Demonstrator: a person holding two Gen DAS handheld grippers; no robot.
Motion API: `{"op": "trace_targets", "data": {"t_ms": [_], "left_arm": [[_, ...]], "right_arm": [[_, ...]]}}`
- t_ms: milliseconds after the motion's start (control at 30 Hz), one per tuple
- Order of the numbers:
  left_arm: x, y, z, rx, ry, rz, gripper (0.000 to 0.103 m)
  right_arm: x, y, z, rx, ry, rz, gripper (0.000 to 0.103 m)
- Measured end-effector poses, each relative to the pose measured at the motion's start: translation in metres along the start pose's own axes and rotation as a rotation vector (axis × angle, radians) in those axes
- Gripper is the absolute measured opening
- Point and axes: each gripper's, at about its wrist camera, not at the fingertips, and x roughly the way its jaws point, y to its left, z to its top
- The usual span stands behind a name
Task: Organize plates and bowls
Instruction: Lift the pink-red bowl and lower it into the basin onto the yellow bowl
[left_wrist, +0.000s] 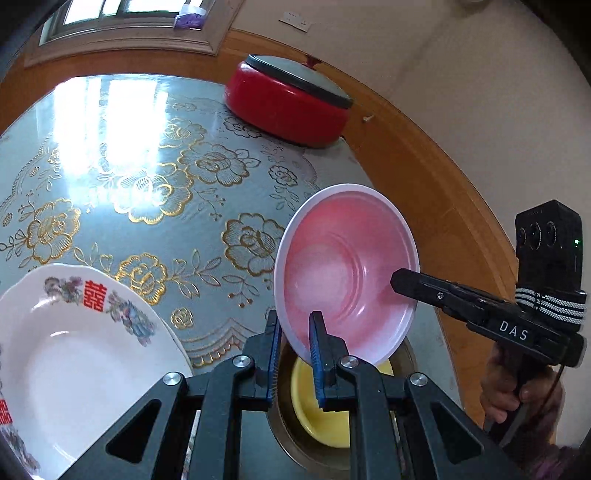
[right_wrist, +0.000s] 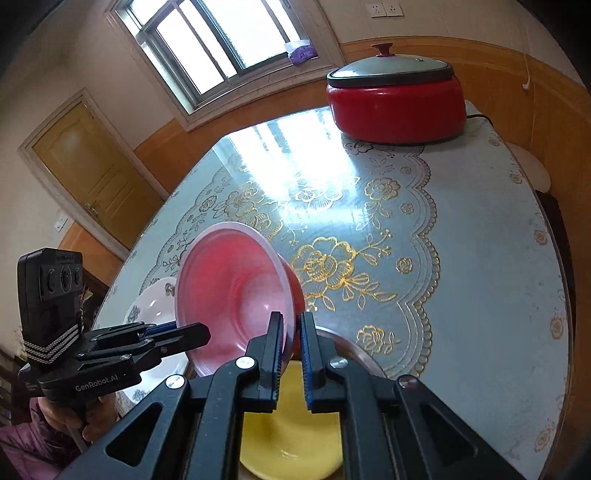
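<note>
A pink bowl (left_wrist: 347, 273) with a white rim is held tilted in the air over a yellow bowl (left_wrist: 325, 410). My left gripper (left_wrist: 295, 332) is shut on its near rim. My right gripper (right_wrist: 292, 332) is shut on the opposite rim of the pink bowl (right_wrist: 236, 284); it shows in the left wrist view (left_wrist: 397, 282) with one finger inside the bowl. The yellow bowl (right_wrist: 291, 439) sits in a metal dish (left_wrist: 280, 432). A white plate (left_wrist: 77, 373) with red characters and flowers lies at the left.
A red electric pot (left_wrist: 288, 107) with a grey lid stands at the table's far corner. The table (left_wrist: 147, 177) has a floral gold-patterned cover. A wall with wood panelling (left_wrist: 436, 192) runs close along the right edge.
</note>
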Motion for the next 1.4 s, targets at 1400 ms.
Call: {"op": "trace_targets", "data": {"t_ms": [1400], "left_arm": [[0.017, -0.021, -0.057, 0.106, 0.086, 0.057, 0.020]], "right_arm": [[0.011, -0.003, -0.081, -0.087, 0.143, -0.211, 0.015]]}}
